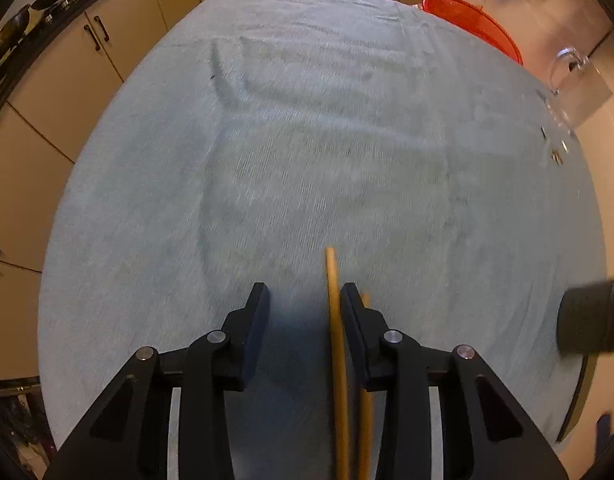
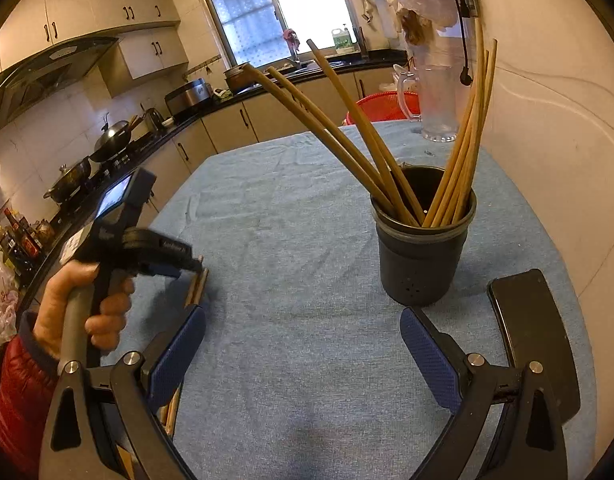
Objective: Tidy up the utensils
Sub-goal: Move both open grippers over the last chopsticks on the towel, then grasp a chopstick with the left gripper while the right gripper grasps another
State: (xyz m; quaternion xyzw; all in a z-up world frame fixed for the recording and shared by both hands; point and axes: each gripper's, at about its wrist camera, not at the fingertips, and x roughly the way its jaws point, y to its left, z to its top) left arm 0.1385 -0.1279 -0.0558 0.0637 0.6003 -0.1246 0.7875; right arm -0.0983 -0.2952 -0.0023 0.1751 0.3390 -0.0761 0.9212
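Two wooden chopsticks lie on the blue cloth. In the left wrist view one chopstick (image 1: 334, 320) runs between the jaws of my left gripper (image 1: 303, 300), close against the right finger (image 1: 353, 312); the other chopstick (image 1: 365, 420) lies just outside that finger. The jaws stand open over them. In the right wrist view the left gripper (image 2: 195, 266) hovers over both chopsticks (image 2: 197, 286) at the table's left. A dark holder (image 2: 423, 248) with several chopsticks stands ahead of my right gripper (image 2: 303, 344), which is wide open and empty.
A black phone (image 2: 531, 336) lies right of the holder. A clear jug (image 2: 437, 100) and a red basket (image 2: 383, 106) stand at the table's far side. The holder (image 1: 591, 320) shows at the right edge of the left wrist view. Kitchen cabinets surround the table (image 2: 291, 200).
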